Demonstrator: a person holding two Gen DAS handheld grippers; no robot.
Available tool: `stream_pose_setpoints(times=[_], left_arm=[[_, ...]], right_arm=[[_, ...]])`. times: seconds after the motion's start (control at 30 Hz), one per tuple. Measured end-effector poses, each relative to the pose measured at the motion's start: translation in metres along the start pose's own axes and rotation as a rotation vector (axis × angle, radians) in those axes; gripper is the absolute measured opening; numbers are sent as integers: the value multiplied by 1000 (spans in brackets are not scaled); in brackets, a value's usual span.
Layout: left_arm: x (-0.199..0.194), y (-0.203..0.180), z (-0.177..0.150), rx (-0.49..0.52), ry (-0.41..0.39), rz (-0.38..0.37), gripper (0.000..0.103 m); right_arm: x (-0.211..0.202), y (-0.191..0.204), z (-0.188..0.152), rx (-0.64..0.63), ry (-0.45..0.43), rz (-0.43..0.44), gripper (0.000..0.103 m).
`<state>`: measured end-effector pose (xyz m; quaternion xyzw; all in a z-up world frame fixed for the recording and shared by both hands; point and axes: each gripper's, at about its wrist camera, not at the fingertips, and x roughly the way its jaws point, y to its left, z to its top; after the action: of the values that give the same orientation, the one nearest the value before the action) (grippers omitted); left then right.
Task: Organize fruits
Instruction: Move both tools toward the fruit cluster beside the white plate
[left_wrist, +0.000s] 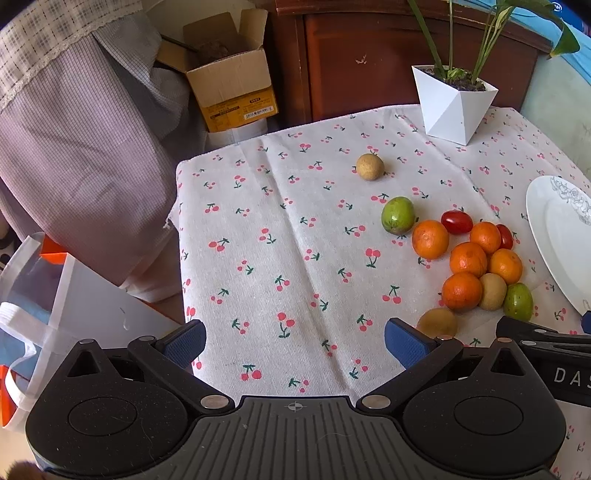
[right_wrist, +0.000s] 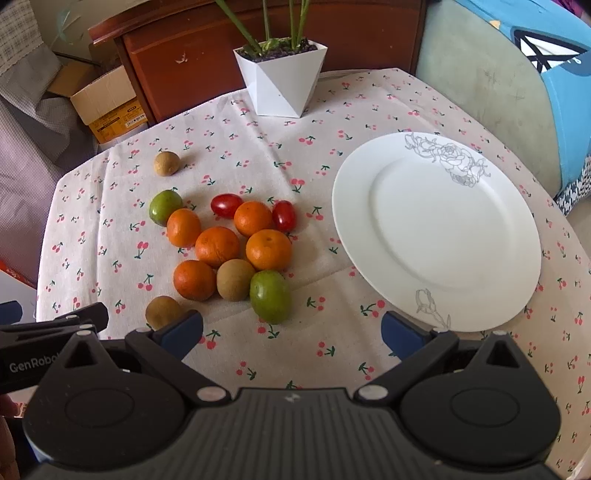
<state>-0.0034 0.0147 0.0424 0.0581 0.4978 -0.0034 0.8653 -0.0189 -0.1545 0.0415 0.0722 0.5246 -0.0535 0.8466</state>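
A cluster of fruit lies on the cherry-print tablecloth: several oranges (right_wrist: 217, 246), two red tomatoes (right_wrist: 226, 205), two green fruits (right_wrist: 270, 296) and brown kiwi-like fruits (right_wrist: 235, 279). One brown fruit (right_wrist: 167, 163) lies apart at the back left. A white plate (right_wrist: 436, 232) with a flower drawing sits empty to the right of the fruit. My right gripper (right_wrist: 291, 332) is open and empty just in front of the cluster. My left gripper (left_wrist: 295, 338) is open and empty, left of the fruit (left_wrist: 467, 258), above the cloth.
A white faceted planter (right_wrist: 280, 79) with a green plant stands at the back of the table. A wooden cabinet (left_wrist: 369, 59) and an open cardboard box (left_wrist: 232, 74) stand behind. Cloth-covered furniture (left_wrist: 81, 147) and bags (left_wrist: 44, 295) are off the table's left edge.
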Motion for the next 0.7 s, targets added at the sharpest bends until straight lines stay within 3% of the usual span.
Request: stream_pose_setpoints(times=[0.7], left_arm=[[-1,0,-1,-3,-5,-2,102]], right_arm=[[-2,1,0,-14,-10,2,102]])
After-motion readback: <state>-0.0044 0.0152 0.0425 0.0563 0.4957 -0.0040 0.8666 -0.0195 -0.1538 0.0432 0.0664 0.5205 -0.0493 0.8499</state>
